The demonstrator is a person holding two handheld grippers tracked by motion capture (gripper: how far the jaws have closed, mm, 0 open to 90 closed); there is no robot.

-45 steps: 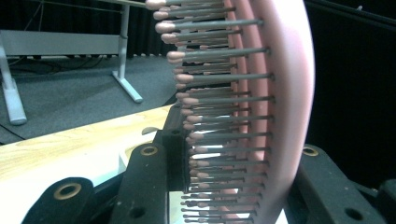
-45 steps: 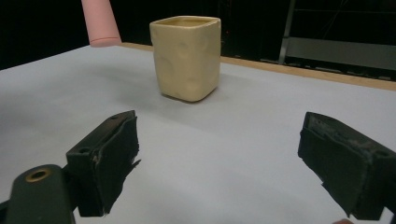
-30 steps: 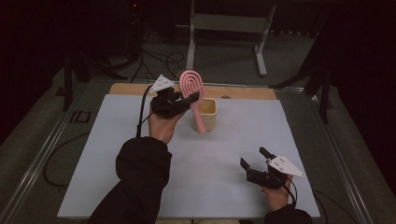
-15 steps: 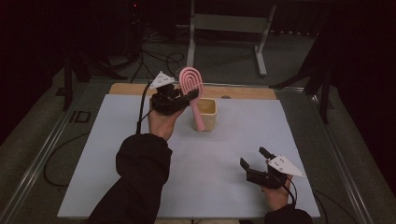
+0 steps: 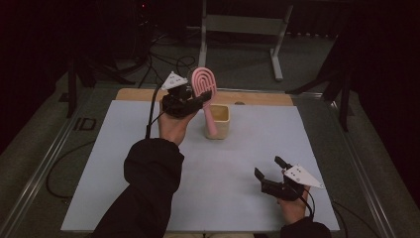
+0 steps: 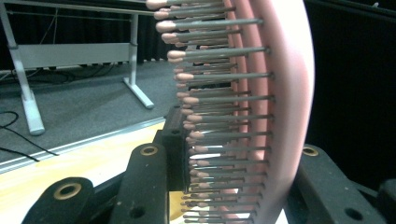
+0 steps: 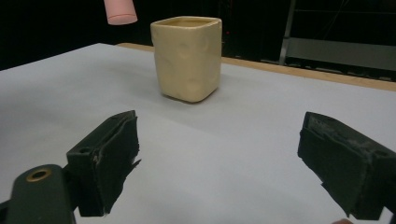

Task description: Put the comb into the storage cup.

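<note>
Over the cup: we are holding the brush (image 5: 205, 94) in the left gripper (image 5: 190, 103), its head up and its handle pointing down in front of the cup (image 5: 218, 121)
Left gripper: we are clamping it on the brush head; in the left gripper view the bristles (image 6: 219, 116) are running across between the two jaws and the pink back is lying against the right-hand jaw
Right gripper: we are keeping the right gripper (image 5: 270, 171) released, jaws wide apart with nothing between them, low over the mat (image 5: 119, 163) at the near right, well apart from the cup
Brush axis: we are carrying it close to upright, leaning a little, the long axis running from the head at the gripper down to the handle tip (image 7: 120, 11)
Tip against cup: in the right gripper view the tip is hanging about level with the rim and off to one side of it, so we are judging it not yet inside the opening
Nearer hand: the left is the one at the cup; the right is idling
Coming move: we are reckoning the tip needs to shift sideways over the opening, then go straight down along the brush's own axis
Risk: we are watching for the handle catching the rim and tipping the cup
</note>
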